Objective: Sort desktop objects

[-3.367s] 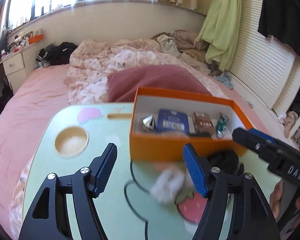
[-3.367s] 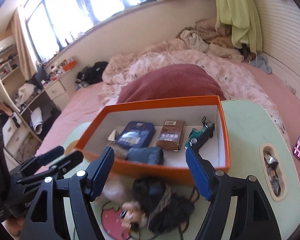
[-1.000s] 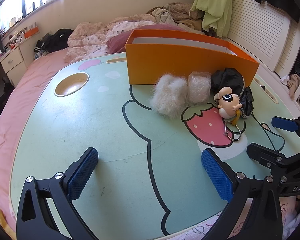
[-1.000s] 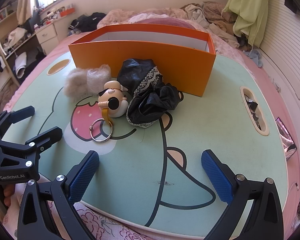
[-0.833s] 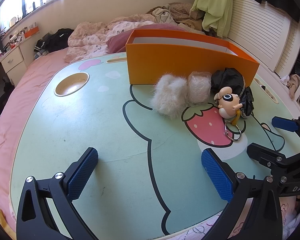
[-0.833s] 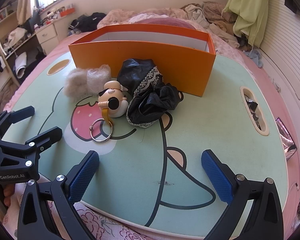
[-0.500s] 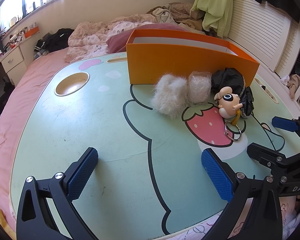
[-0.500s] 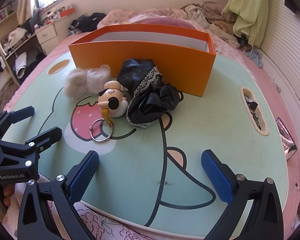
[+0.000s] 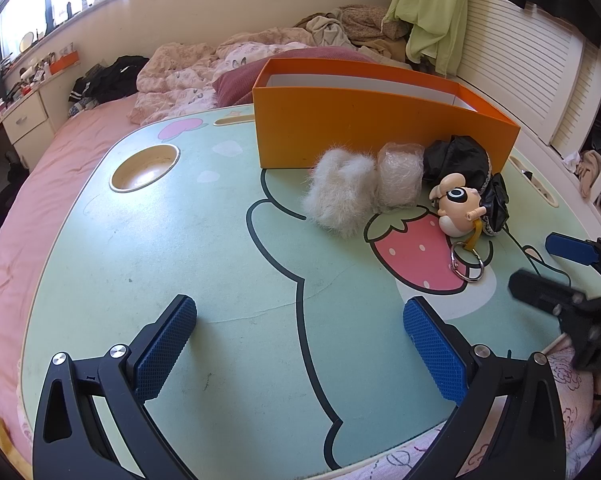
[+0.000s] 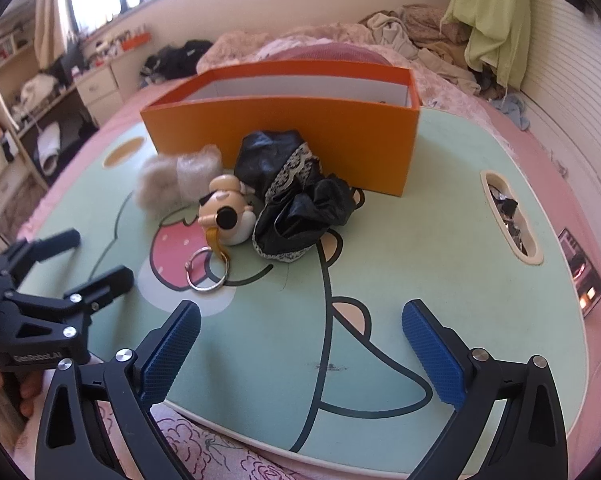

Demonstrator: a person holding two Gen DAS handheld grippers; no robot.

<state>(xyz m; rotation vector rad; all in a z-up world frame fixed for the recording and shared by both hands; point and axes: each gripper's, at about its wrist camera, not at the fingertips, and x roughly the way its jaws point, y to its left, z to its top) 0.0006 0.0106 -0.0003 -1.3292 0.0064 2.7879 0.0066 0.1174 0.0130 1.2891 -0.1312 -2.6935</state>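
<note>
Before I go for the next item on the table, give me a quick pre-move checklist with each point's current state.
1. Left gripper empty, jaws wide: ok.
2. Right gripper empty: ok, though its jaws are closing slightly with nothing between them.
3. Items in front of the orange box in plain sight: ok. Fluffy white piece, clear wrapped bundle, figure keychain, black lace-trimmed cloth.
4. Keychain free of the cloth: cannot tell; they touch.
5. Room left inside the box: cannot tell; the near wall hides the inside.
6. The two grippers apart from each other: ok.
</note>
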